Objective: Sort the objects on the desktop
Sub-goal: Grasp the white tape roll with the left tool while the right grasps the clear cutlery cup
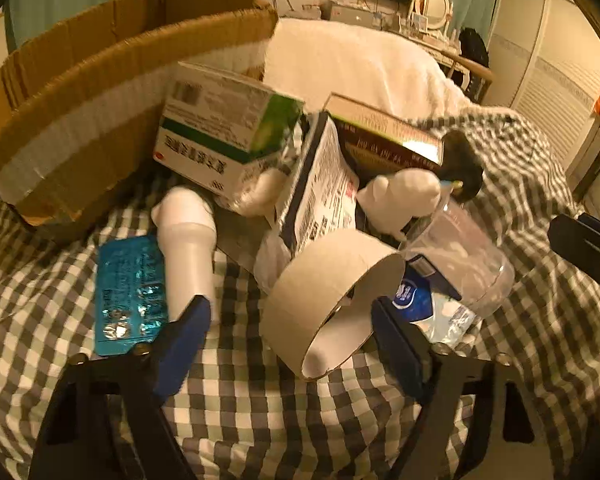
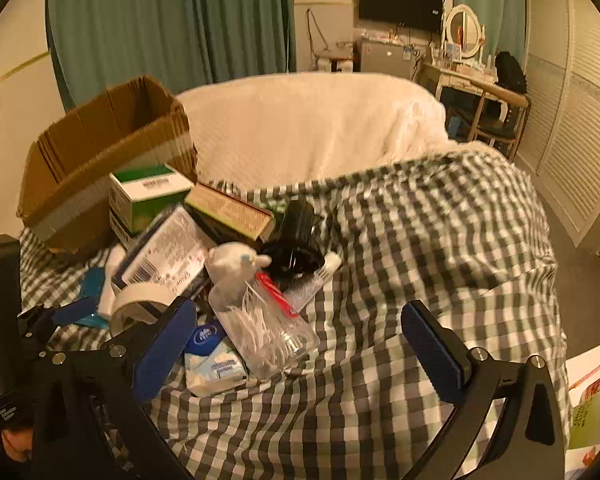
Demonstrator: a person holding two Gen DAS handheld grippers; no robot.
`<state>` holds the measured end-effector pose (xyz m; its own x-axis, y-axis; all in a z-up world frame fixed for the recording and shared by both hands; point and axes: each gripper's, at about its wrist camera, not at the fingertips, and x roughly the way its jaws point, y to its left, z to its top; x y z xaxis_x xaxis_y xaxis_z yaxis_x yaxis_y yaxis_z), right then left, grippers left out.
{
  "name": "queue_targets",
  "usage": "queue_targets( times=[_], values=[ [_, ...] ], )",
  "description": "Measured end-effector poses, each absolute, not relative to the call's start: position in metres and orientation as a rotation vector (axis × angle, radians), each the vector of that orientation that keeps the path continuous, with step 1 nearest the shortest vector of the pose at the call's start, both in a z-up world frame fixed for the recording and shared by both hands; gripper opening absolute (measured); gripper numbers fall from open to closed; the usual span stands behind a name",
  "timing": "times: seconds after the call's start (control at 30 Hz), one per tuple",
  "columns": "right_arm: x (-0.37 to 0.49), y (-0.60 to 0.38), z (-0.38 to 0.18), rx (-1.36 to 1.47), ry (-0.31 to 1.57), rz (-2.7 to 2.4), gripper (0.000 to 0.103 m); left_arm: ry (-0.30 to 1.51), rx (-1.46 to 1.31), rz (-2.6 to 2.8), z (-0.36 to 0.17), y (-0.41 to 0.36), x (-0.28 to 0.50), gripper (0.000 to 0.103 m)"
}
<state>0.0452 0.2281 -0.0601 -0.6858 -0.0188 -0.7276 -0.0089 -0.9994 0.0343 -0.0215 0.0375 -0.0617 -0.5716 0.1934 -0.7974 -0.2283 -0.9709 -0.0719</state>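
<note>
A pile of small items lies on the checked cloth (image 1: 260,408). My left gripper (image 1: 292,332) is open, with its jaws on either side of a cardboard tape roll (image 1: 332,300), not closed on it. A white bottle (image 1: 188,248) and a blue blister pack (image 1: 130,292) lie to its left. Medicine boxes (image 1: 224,132) and a white plush toy (image 1: 404,196) lie behind the roll. My right gripper (image 2: 300,344) is open and empty, above a clear box of cotton swabs (image 2: 264,328) and a tissue pack (image 2: 214,360). The tape roll also shows in the right wrist view (image 2: 140,300).
An open cardboard box (image 1: 80,92) stands at the back left; it also shows in the right wrist view (image 2: 100,152). A white blanket (image 2: 308,124) covers the seat behind. A black cup (image 2: 296,240) and a small tube (image 2: 320,276) lie in the pile.
</note>
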Motion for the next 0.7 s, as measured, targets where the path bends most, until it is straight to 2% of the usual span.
queue_targets(
  times=[0.03,0.07,0.1,0.17,0.2,0.33,0.43,0.53,0.67,0.7],
  values=[
    [0.042,0.227,-0.064,1.259,-0.049,-2.865,0.102,0.063,-1.335,2.575,-0.063,0.035,-0.021,0.057],
    [0.039,0.225,-0.069,1.280,-0.043,-2.849,0.102,0.072,-1.359,2.561,-0.067,0.038,-0.023,0.050],
    [0.036,0.223,-0.073,1.298,-0.040,-2.834,0.102,0.071,-1.387,2.541,-0.071,0.037,-0.025,0.037],
    [0.028,0.220,-0.083,1.335,-0.040,-2.794,0.102,0.070,-1.443,2.518,-0.073,0.024,-0.023,0.030],
    [0.025,0.218,-0.087,1.351,-0.039,-2.775,0.102,0.056,-1.451,2.526,-0.073,0.021,-0.023,0.022],
    [0.009,0.213,-0.102,1.415,-0.043,-2.692,0.099,-0.009,-1.465,2.518,-0.070,0.013,-0.021,0.018],
    [-0.005,0.211,-0.113,1.466,-0.024,-2.658,0.097,0.033,-1.457,2.532,-0.065,0.010,-0.019,0.009],
    [-0.016,0.209,-0.122,1.504,0.001,-2.623,0.092,0.026,-1.449,2.526,-0.062,0.011,-0.019,0.006],
    [-0.022,0.201,-0.134,1.556,0.053,-2.570,0.072,0.096,-1.408,2.606,-0.055,0.007,-0.015,0.005],
    [-0.019,0.198,-0.135,1.554,0.091,-2.577,0.072,0.091,-1.393,2.619,-0.052,0.004,-0.014,0.004]
  ],
)
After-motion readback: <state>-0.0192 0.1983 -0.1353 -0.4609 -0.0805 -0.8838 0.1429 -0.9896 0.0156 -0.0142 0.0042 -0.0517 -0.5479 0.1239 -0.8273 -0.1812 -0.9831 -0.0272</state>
